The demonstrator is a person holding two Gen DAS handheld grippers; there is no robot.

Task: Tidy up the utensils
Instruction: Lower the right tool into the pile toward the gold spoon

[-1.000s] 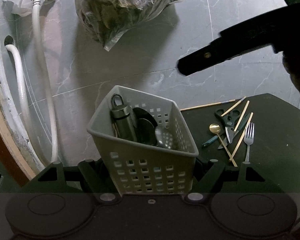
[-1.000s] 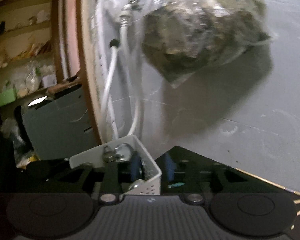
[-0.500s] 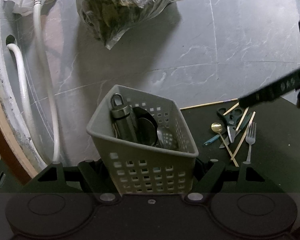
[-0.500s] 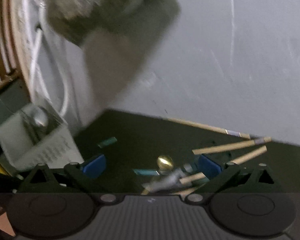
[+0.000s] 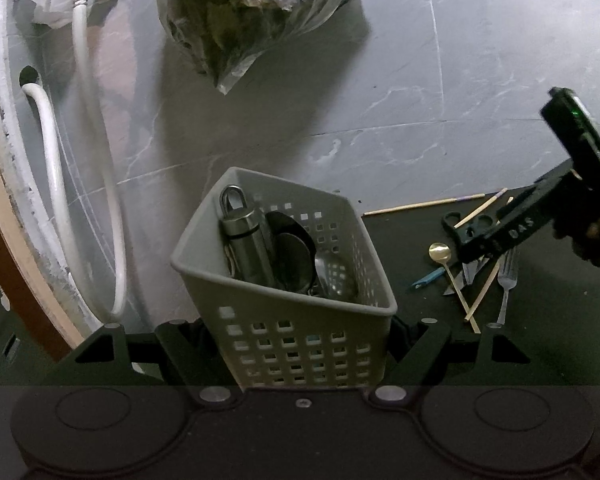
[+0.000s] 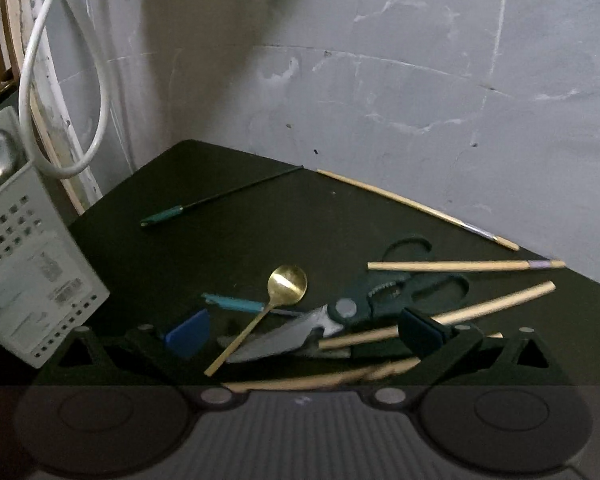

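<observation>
Two tools share work: our left hand-held gripper (image 5: 300,344) clamps the basket (image 5: 292,304) steady, while the right hand-held gripper (image 6: 300,330), wide open and empty, straddles the scissors (image 6: 340,316) beside it.

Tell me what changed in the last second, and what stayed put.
The right gripper swung from above the basket down over the loose pile, open and empty, straddling the scissors and gold spoon. The left gripper stayed clamped on the basket; its contents and the table utensils haven't moved.
</observation>
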